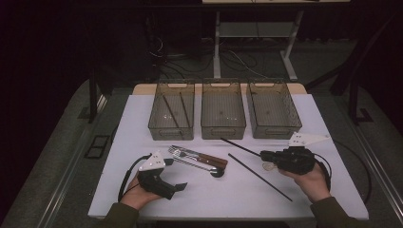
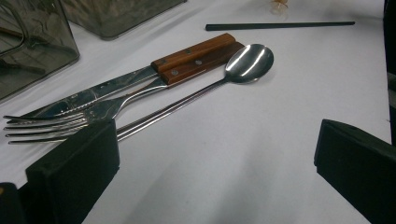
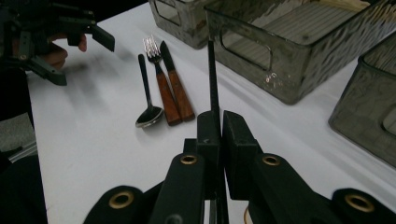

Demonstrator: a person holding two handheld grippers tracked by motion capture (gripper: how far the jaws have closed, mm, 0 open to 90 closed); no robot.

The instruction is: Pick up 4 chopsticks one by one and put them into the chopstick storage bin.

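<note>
Dark room, grey floor; white table (image 1: 142, 199) with three clear bins along its far edge. Judged as a sorting job, it looks early: the left bin (image 1: 172, 110) already holds two dark chopsticks (image 1: 171, 113), the middle bin (image 1: 223, 109) and right bin (image 1: 274, 109) look empty. Left to sort on the table: a fork (image 2: 60, 122), a knife (image 2: 154, 70) with a wooden handle, a spoon (image 2: 243, 63) and one loose chopstick (image 1: 259, 176). Working left to right: the left gripper (image 1: 177, 189) rests at the near left of the table with its jaws wide apart and nothing between them; in the left gripper view the fork tines lie just beside its left jaw, the spoon handle running past it, none of it gripped. The cutlery sits in a tight bundle between the two hands. The loose chopstick lies on the table between the cutlery and the right hand. The right gripper (image 1: 263, 154) is clamped on another chopstick (image 3: 212, 79), held by one end, its free end pointing toward the bins, near the middle one. Likely next: carry it over to the left bin.
</note>
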